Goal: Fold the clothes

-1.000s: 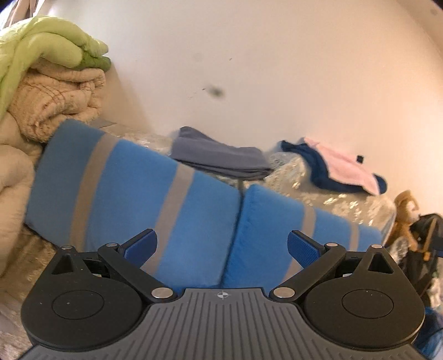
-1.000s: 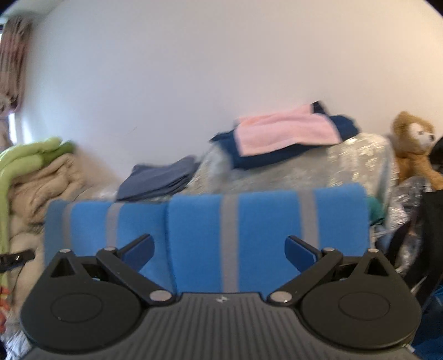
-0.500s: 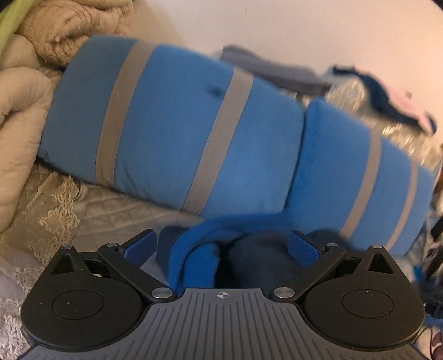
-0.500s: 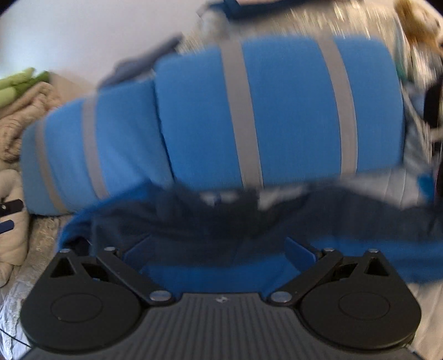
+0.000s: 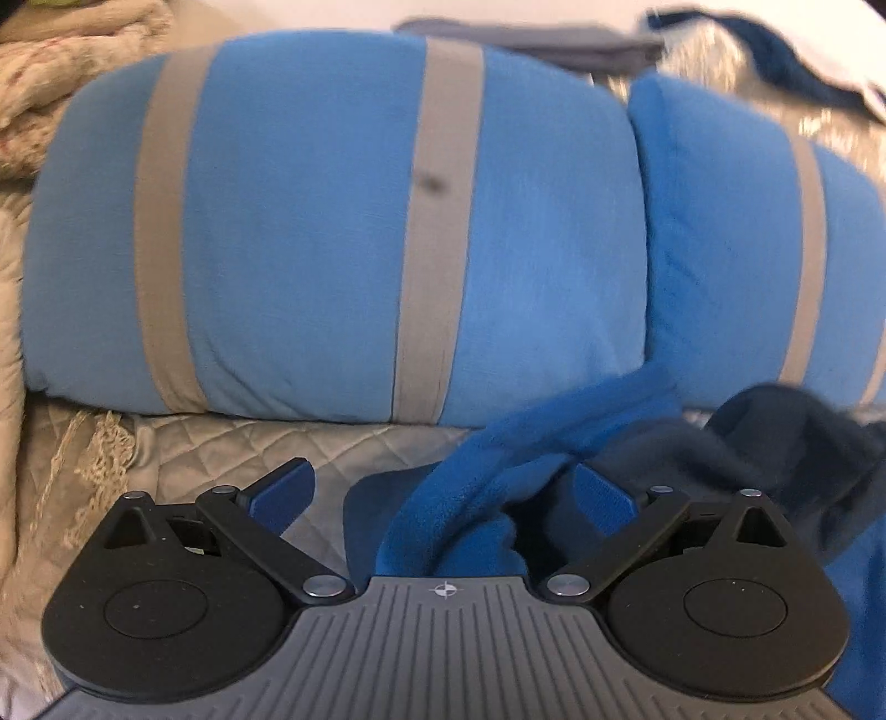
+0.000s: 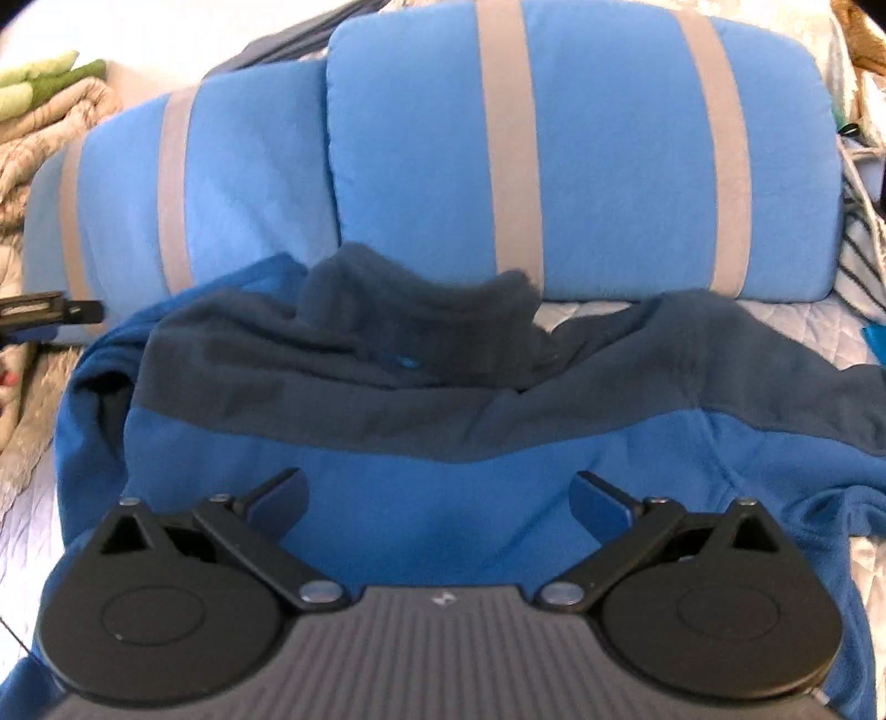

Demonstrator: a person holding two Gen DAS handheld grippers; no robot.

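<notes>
A blue fleece top with a dark navy yoke and collar lies rumpled on the quilted bed cover, its collar toward the pillows. My right gripper is open and empty, hovering over the top's blue body. My left gripper is open over the top's left edge, where a blue fold bunches up between the jaws. The tip of the left gripper shows at the left edge of the right wrist view.
Two blue pillows with grey stripes stand behind the top. Beige and green blankets are piled at the left. Folded clothes lie behind the pillows. The quilted cover shows left of the top.
Both grippers have tilted down from the wall and pillows toward the bed. The blue top has come into view under both. Both stay open.
</notes>
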